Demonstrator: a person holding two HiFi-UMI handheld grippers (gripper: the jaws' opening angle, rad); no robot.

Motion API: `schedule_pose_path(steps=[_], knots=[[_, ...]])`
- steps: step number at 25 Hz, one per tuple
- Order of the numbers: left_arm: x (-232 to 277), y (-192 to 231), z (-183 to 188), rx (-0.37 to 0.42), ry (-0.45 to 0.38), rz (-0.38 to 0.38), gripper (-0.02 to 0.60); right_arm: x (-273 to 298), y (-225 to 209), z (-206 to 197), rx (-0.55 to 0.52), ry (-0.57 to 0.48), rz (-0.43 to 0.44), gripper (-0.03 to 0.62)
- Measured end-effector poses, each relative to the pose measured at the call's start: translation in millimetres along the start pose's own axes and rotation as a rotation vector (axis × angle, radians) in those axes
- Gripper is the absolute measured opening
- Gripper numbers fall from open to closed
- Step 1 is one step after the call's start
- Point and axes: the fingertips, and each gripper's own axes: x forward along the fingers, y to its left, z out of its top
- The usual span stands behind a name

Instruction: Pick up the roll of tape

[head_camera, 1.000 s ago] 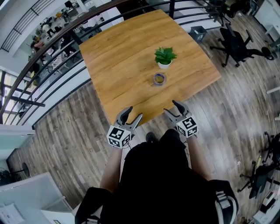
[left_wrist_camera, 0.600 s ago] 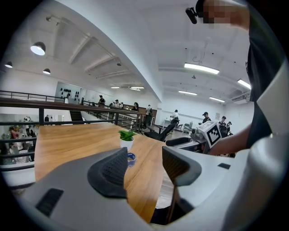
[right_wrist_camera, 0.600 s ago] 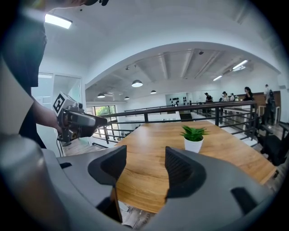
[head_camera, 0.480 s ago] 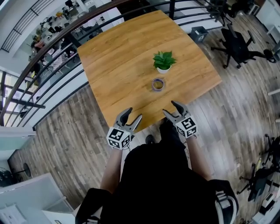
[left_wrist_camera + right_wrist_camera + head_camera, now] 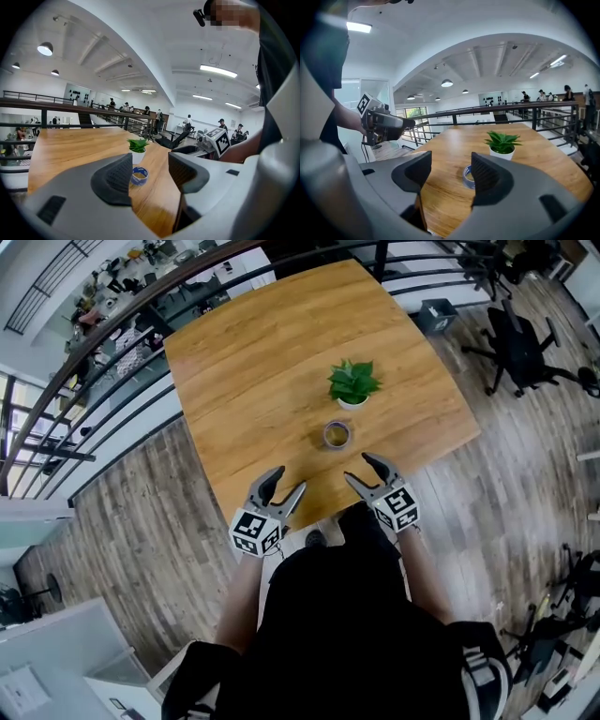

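Both grippers are held out in front of the person, side by side, with nothing in either. The left gripper (image 5: 288, 481) sits just below the middle of the head view. Its two jaws stand well apart and its tips are at the near edge of the wooden table (image 5: 253, 362). The right gripper (image 5: 359, 468) is a little to the right of it, also at that edge, with jaws spread just as wide and empty. The marker cube of each faces up towards the camera.

The roll of tape (image 5: 337, 435) lies flat on the table top, just above the two grippers in the head view and nearer the right one, touching neither. In the left gripper view it shows through the gap between the jaws, close beside the left-hand pad but farther off on the wood. In the right gripper view the right-hand jaw partly covers it.

Just beyond the tape stands a small green plant (image 5: 353, 383) in a white pot, upright, near the tape but apart from it. A dark railing (image 5: 112, 343) runs past the table's far side along the upper left of the head view. A black office chair (image 5: 520, 343) stands on the plank floor at the upper right.
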Motion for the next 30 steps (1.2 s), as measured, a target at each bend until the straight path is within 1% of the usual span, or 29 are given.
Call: schedule_pose_path(steps=[6,10,18,24,30], knots=[[19,2,-1,-0.02,0.01,0.009,0.244,15,-12,-7,0.002,0.034,0.047,0.275],[25,4,-4,-0.034,0.021,0.031,0.244,24,-16,-9,0.008,0.053,0.085,0.273],[36,19,-4,-0.058,0.021,0.11,0.244,47,-22,-8,-0.015,0.078,0.185,0.272],[44,26,-6,-0.096,0.013,0.17,0.244,66,-24,-10,-0.036,0.104,0.272,0.268],[53,28,-15,-0.141,0.012,0.233,0.244,83,-31,-21,-0.088,0.17,0.369,0.264]])
